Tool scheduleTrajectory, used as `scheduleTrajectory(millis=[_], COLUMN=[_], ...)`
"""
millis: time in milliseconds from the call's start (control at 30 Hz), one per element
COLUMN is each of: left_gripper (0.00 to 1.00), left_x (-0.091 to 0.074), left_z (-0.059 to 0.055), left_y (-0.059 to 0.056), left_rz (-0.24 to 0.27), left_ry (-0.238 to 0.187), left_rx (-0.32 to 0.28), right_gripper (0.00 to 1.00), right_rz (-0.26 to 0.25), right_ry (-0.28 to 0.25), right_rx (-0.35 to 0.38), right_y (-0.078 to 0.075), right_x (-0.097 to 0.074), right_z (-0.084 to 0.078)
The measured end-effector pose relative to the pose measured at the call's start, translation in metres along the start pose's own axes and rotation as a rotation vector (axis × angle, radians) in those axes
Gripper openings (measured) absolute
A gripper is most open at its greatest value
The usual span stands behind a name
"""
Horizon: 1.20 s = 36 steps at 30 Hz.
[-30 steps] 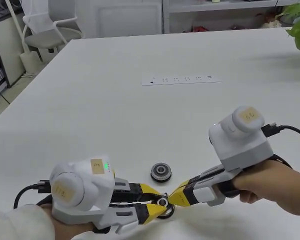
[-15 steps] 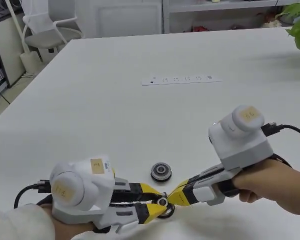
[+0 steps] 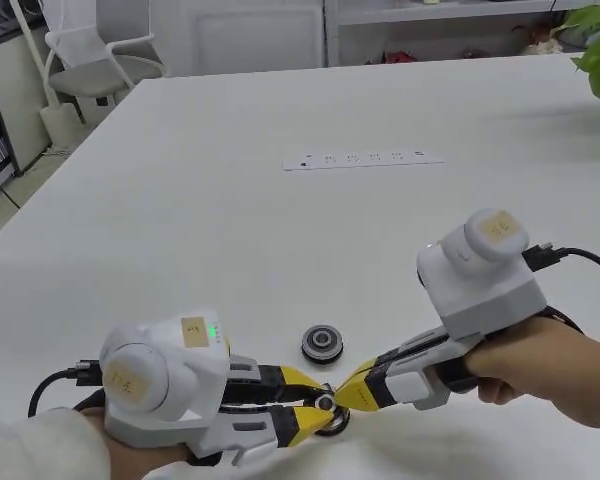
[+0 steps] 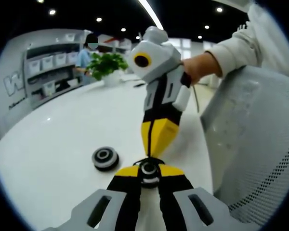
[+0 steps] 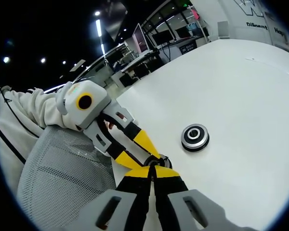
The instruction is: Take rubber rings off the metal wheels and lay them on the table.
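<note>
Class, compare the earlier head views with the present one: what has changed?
Nothing visibly moved. The left gripper stays shut on the held wheel, the right gripper keeps its tips at it, and the spare wheel stays on the table.

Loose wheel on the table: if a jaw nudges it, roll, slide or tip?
The loose wheel lies flat on its face, so it probably won't roll or tip. The table looks smooth, so a side nudge would likely slide it. Its shiny metal body suggests it is stiff and heavy for its size.
</note>
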<state>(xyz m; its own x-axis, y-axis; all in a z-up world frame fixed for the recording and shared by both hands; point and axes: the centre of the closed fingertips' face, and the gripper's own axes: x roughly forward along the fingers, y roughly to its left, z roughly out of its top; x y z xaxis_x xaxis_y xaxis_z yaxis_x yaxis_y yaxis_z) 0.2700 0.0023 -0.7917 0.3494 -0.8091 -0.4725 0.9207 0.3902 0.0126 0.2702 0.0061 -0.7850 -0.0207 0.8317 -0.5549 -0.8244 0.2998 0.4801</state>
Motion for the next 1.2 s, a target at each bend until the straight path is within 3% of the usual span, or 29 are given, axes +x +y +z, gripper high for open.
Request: scheduleTrajectory(millis=[67, 133, 167, 233, 500, 567, 900, 1200], left_gripper=[0.14, 0.14, 0.14, 0.14, 0.14, 0.14, 0.15, 0.17], left_x=[0.0, 0.0, 0.0, 0.0, 0.0, 0.0, -0.001, -0.008], left_z=[0.0, 0.0, 0.0, 0.0, 0.001, 0.002, 0.001, 0.005], left_y=[0.0, 0.001, 0.001, 0.001, 0.001, 0.002, 0.002, 0.002], left_rz=[0.0, 0.007, 0.006, 0.005, 0.007, 0.009, -0.006, -0.009], left_ry=[0.0, -0.001, -0.001, -0.001, 0.0, -0.001, 0.036, 0.033], left_rx=[-0.001, -0.006, -0.007, -0.004, -0.008, -0.07, -0.069, -0.062], right_gripper=[0.0, 0.0, 0.0, 0.0, 0.0, 0.0, 0.0, 0.0], right_rz=[0.053, 0.018, -0.007, 0.011, -0.008, -0.016, -0.035, -0.034], right_ry=[-0.097, -0.061, -0.056, -0.051, -0.035, -0.027, -0.018, -0.018], right_rx=[0.033, 0.036, -0.03, 0.007, 0.009, 0.009, 0.026, 0.04], right_y=[0.009, 0.004, 0.001, 0.002, -0.002, -0.004, -0.008, -0.009], right_x=[-0.003, -0.007, -0.004, -0.005, -0.003, -0.003, -0.003, -0.007], right_z=[0.019, 0.017, 0.014, 0.013, 0.008, 0.006, 0.003, 0.003])
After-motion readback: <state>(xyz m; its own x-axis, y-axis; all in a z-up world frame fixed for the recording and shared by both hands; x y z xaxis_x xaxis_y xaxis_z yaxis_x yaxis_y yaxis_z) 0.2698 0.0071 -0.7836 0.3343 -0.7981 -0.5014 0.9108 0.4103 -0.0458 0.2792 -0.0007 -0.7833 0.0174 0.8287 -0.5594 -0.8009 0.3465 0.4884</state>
